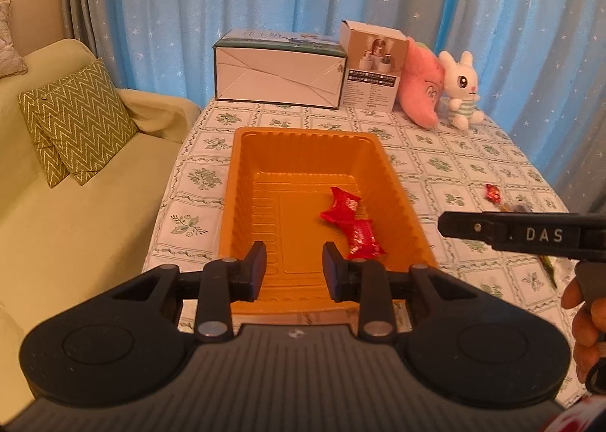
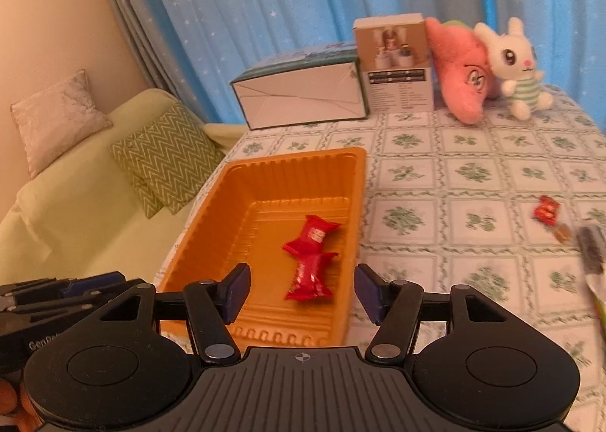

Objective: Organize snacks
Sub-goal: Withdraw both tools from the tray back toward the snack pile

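Left gripper (image 1: 293,267): jaws apart, empty, over near end of orange tray (image 1: 242,182). Right gripper (image 2: 301,290): jaws apart, empty; its side reads "DAS". Tray holds two red-wrapped snacks (image 2: 308,257), touching. Another red snack (image 2: 545,209) lies on tablecloth (image 2: 454,174), well right. Box lettering beyond: illegible.

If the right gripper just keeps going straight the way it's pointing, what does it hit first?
Most likely the nearer red snack packet lying in the orange tray, or the tray floor beside it. The right gripper is open and empty, aimed into the tray; depth is hard to judge.
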